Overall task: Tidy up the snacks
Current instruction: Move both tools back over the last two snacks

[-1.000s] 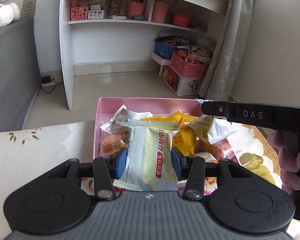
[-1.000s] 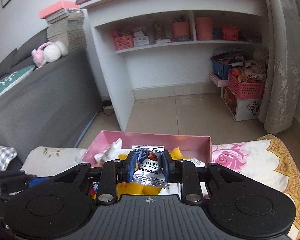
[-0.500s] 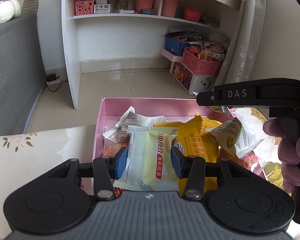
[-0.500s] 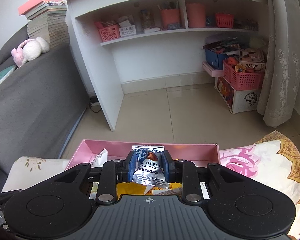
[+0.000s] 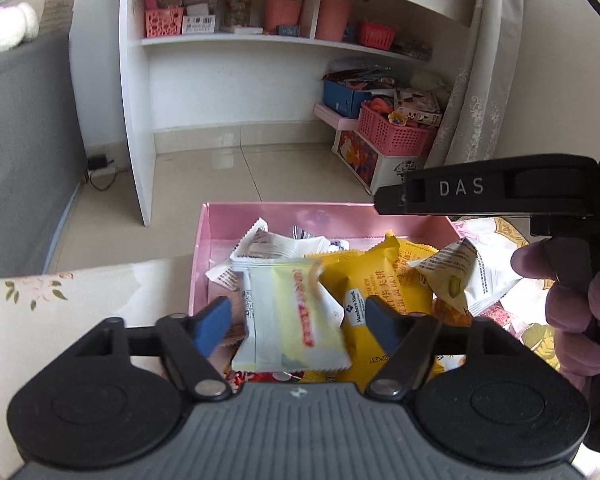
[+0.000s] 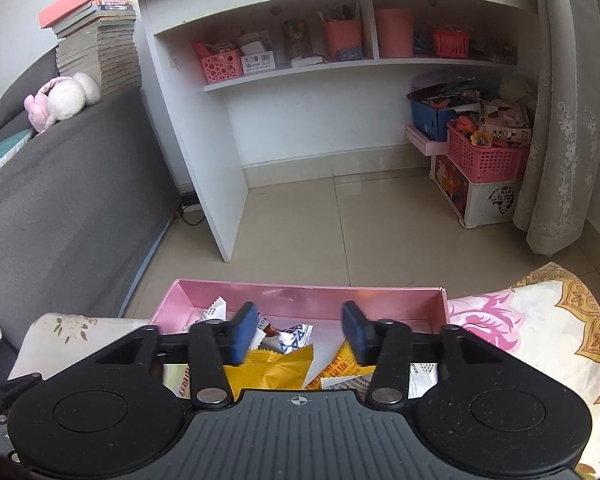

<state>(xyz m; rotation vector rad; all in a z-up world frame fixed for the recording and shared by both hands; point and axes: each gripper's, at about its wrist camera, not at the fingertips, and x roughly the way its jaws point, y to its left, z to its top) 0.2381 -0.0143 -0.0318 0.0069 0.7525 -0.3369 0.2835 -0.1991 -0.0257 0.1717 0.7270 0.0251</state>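
Dropping snacks into the pink box [image 5: 204,248]: both tongs opening, left tongs [image 5: 296,320] off the pale packet [image 5: 292,320], right tongs [image 6: 300,334] off the foil packet [image 6: 290,338]; next, fetch more

Pink box [image 5: 204,240]: card-like walls, faint satin sheen inside
Pale yellow snack packet [image 5: 292,320]: glossy plastic film, crimped ends
Yellow packet [image 5: 380,276]: shiny printed film, creased
Silver chocolate wrapper [image 6: 292,338]: metallic foil look, crinkled
Left gripper [image 5: 296,320]: matt black plastic body, ribbed grey top, blue pads [image 5: 212,324] smooth and rubbery; bright metal pivot pins
Table cover [image 6: 532,332]: printed floral cloth, matt
Floor [image 6: 340,216]: glazed tiles, reflective
Sofa [image 6: 60,184]: grey woven fabric, rough
Curtain [image 6: 560,100]: sheer lace cloth
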